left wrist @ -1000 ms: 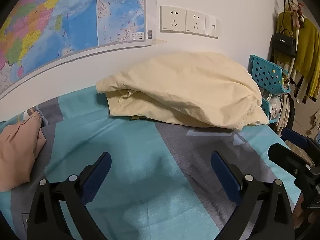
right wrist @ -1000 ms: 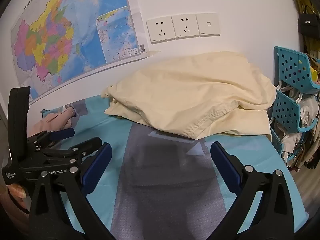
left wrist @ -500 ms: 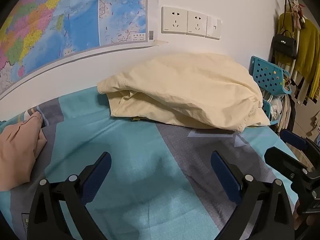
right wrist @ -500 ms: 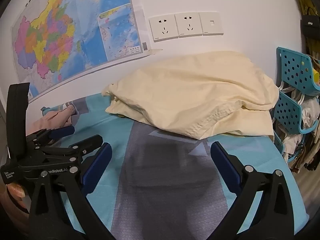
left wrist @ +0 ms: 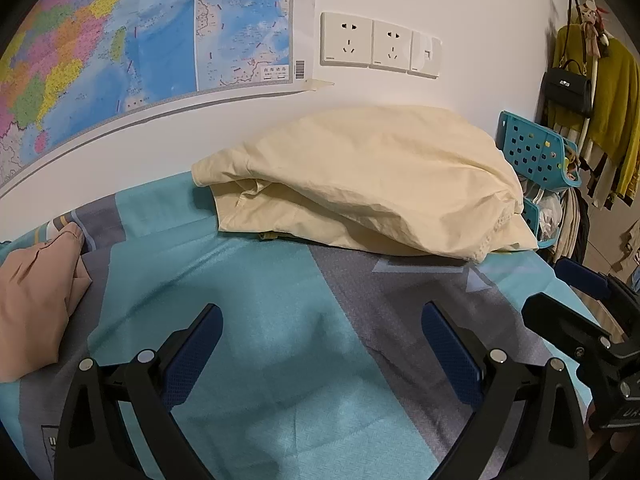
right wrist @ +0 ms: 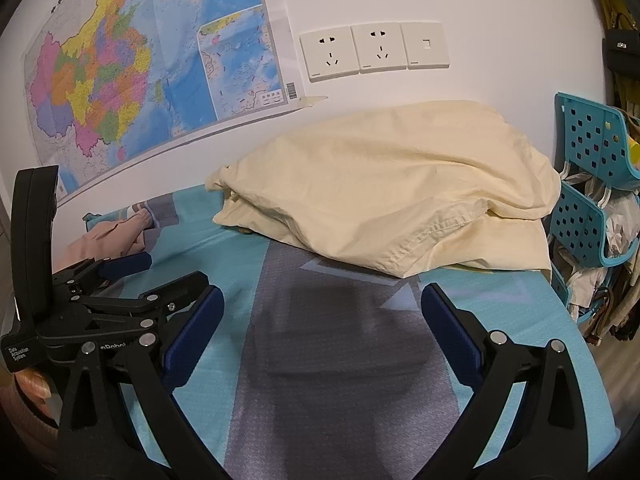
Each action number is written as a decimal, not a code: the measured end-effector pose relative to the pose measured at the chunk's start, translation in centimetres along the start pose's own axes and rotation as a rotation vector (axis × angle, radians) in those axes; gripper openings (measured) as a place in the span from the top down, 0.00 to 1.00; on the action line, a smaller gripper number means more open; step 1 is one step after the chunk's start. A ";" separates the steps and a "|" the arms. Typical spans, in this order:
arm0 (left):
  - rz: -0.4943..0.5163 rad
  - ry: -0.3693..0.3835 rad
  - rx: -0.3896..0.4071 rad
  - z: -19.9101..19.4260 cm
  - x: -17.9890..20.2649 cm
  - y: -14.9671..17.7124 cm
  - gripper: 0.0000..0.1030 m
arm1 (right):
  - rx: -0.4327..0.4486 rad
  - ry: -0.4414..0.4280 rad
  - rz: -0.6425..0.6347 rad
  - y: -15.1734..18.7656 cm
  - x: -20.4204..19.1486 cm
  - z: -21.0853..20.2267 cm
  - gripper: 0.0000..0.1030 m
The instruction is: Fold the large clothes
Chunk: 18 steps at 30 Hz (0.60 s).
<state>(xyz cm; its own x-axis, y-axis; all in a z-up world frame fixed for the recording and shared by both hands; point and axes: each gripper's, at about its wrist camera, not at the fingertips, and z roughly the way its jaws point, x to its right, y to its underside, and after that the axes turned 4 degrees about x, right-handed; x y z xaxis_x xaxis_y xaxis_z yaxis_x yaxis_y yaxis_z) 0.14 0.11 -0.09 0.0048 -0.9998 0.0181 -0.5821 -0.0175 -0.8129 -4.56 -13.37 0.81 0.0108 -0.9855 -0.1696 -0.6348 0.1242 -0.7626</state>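
A cream garment (left wrist: 368,176) lies bunched in a heap at the far side of the bed against the wall; it also shows in the right wrist view (right wrist: 400,188). A pink garment (left wrist: 36,300) lies at the left edge of the bed, also seen in the right wrist view (right wrist: 108,236). My left gripper (left wrist: 320,344) is open and empty, above the teal and grey bedsheet (left wrist: 248,280), short of the cream heap. My right gripper (right wrist: 320,328) is open and empty, to the right of the left one, also short of the heap.
A map (right wrist: 140,68) and wall sockets (right wrist: 372,52) are on the wall behind the bed. Teal plastic baskets (right wrist: 592,184) with clutter stand at the bed's right end. Clothes and a black bag (left wrist: 568,84) hang at the far right.
Both grippers have drifted slightly forward toward the cream heap. Both stay open and the clothes have not moved.
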 end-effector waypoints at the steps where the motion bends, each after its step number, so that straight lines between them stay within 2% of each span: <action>1: 0.001 0.000 0.002 0.0 0.0 0.0 0.07 | 0.001 -0.003 -0.001 0.0 0.1 0.0 0.06; 18: -0.002 0.000 -0.001 0.1 -0.1 0.0 0.07 | 0.003 -0.004 0.000 0.1 -0.2 0.1 0.06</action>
<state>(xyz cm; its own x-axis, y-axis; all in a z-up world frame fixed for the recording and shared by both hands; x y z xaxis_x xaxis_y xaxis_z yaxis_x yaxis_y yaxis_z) 0.17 0.16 -0.17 0.0065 -0.9998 0.0199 -0.5830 -0.0200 -0.8122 -4.52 -13.19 0.66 0.0140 -0.9849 -0.1723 -0.6324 0.1248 -0.7645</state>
